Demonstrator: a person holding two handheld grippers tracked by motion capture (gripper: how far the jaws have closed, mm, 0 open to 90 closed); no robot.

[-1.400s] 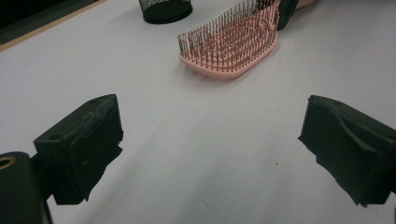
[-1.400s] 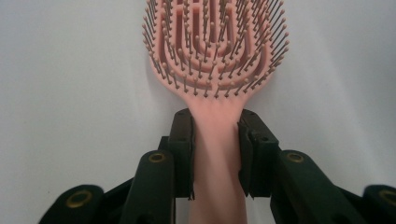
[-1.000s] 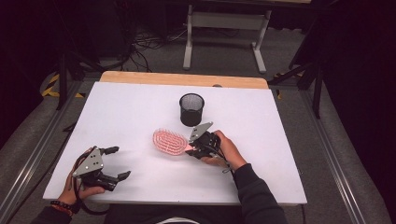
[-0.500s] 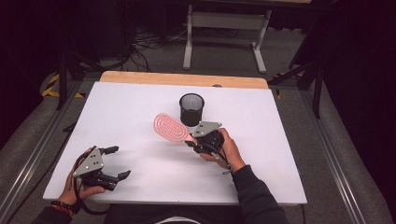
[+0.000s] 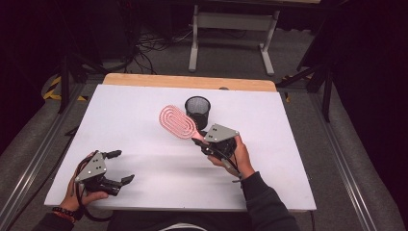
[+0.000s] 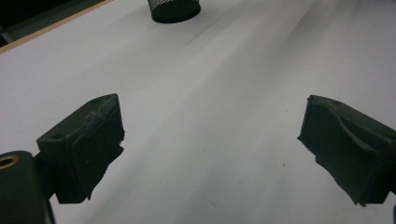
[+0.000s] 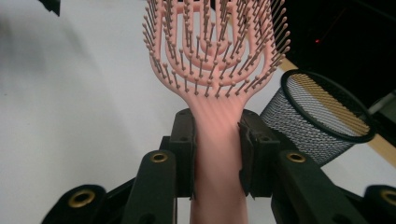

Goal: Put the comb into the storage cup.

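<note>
A pink hairbrush (image 5: pixel 177 121) hangs above the white table (image 5: pixel 144 106), its bristled head tilted up and to the left. My right gripper (image 5: pixel 203 140) is shut on the brush handle (image 7: pixel 218 154), which sits squeezed between both black pads. A black mesh cup (image 5: pixel 197 111) stands upright just behind the brush; it is also at the right in the right gripper view, cup (image 7: pixel 317 122). My left gripper (image 5: pixel 119 167) rests low at the table's front left, jaws wide apart with nothing between them. Its fingers (image 6: pixel 86 144) frame bare table, with the cup (image 6: pixel 173 9) far ahead.
A wooden strip (image 5: pixel 187 82) runs along the table's far edge. Beyond it stand a grey metal frame (image 5: pixel 231 29) and cables on the floor. A rail (image 5: pixel 341 159) runs beside the table's right edge.
My right gripper has lifted the hairbrush off the table and tipped its head up toward the mesh cup. The left gripper has stayed where it was.
</note>
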